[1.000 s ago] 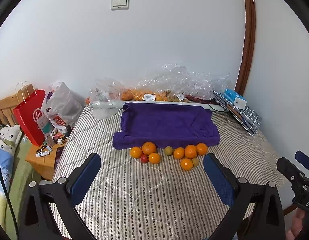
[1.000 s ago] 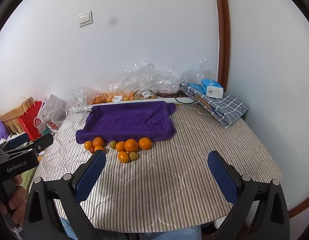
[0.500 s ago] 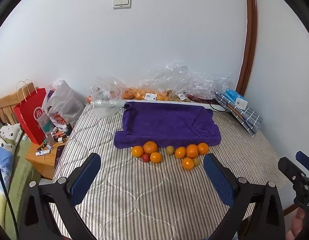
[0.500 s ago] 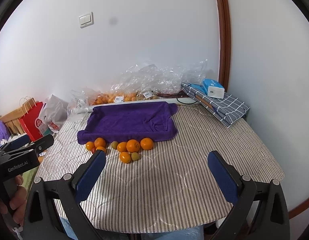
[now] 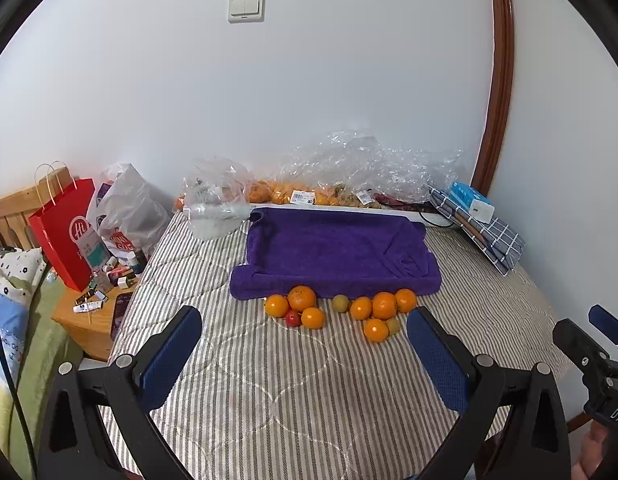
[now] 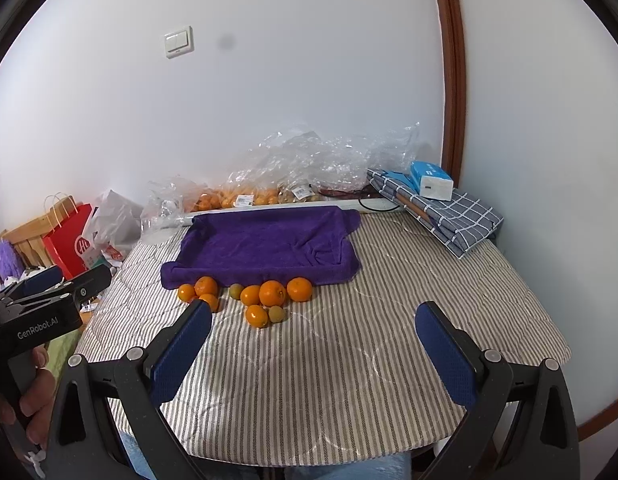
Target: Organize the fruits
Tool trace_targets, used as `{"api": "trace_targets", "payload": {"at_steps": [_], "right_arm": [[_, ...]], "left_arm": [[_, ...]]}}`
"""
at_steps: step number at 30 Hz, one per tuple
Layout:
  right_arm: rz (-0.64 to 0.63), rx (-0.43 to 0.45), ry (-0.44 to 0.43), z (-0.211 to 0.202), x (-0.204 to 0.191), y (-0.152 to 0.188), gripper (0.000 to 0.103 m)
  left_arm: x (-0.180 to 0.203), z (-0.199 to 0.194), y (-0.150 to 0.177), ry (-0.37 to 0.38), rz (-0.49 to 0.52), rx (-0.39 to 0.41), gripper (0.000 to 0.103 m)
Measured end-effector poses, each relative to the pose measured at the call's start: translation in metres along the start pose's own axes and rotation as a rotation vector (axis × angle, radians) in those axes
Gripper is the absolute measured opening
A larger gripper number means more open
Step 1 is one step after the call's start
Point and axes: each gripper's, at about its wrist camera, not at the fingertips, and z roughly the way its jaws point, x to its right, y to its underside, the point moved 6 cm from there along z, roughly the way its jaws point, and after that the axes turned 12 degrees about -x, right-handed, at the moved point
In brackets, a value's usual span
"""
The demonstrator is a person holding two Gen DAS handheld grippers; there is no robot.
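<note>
Several oranges (image 5: 301, 298) (image 6: 272, 293) lie on the striped table in front of a purple towel-lined tray (image 5: 333, 252) (image 6: 265, 244). Among them are small green-brown fruits (image 5: 340, 303) (image 6: 276, 314) and one small red fruit (image 5: 293, 318). My left gripper (image 5: 305, 354) is open and empty, held above the table near the fruit. My right gripper (image 6: 313, 350) is open and empty, also short of the fruit. Each gripper shows at the edge of the other's view: the right gripper (image 5: 597, 356) and the left gripper (image 6: 45, 304).
Clear plastic bags with more fruit (image 5: 309, 196) line the wall behind the tray. A folded checked cloth with a blue box (image 6: 433, 180) lies at the back right. A red shopping bag (image 5: 65, 232) and a cluttered wooden stand (image 5: 97, 312) sit left of the table.
Both grippers have moved slightly forward toward the fruit and tray. The jaws stay open and nothing on the table has moved.
</note>
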Motion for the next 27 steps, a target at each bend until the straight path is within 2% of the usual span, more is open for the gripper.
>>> {"api": "trace_targets", "payload": {"at_steps": [17, 22, 27], "right_arm": [[-0.007, -0.005, -0.033, 0.003, -0.003, -0.002, 0.101], [-0.003, -0.009, -0.031, 0.015, -0.003, -0.006, 0.101], [-0.029, -0.036, -0.078, 0.037, -0.003, -0.012, 0.101]], "left_arm": [[0.001, 0.0, -0.006, -0.004, 0.003, -0.001, 0.103], [-0.002, 0.012, -0.009, -0.029, 0.009, -0.003, 0.103], [-0.024, 0.037, -0.005, -0.06, -0.011, -0.033, 0.103]]}}
